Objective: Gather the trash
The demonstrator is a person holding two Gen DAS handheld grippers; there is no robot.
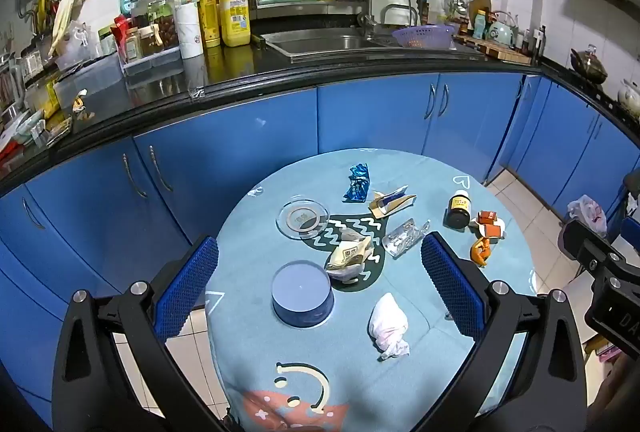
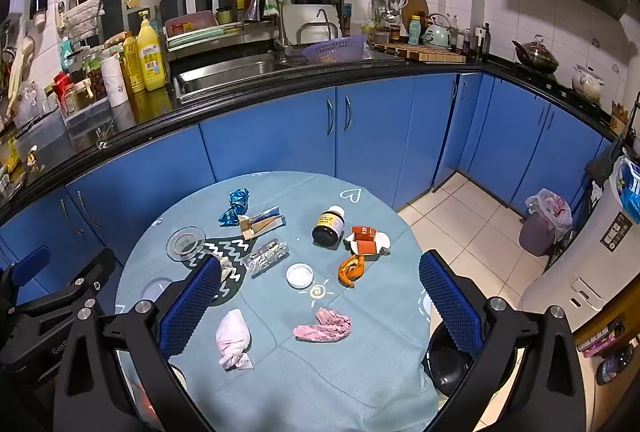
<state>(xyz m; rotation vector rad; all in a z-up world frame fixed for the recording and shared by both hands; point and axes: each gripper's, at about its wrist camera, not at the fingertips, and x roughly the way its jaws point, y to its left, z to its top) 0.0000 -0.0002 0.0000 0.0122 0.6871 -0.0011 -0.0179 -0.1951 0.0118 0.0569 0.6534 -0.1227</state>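
Nearest of all, the white wad of tissue lay on the round table just ahead of both tools, its knotted tail pointing back toward the holder and its long axis running roughly front to back. It sat between the spread fingers of the left gripper, a little right of their midline; seen from the right gripper, it lay off to the left, close by that tool's left finger. Both grippers stood wide open, gripping nothing, and hung above the cloth rather than on it. I judged the left hand the better placed for the wad, with a short reach down and forward. A crumpled pink wrapper lay almost centred before the right gripper, its length running side to side, so I reckoned that hand would take it.

As for containers, the blue tub stood upside down beside a crumpled paper packet. A glass dish looked empty. By the cabinets a bin lined with a plastic bag stood well apart.
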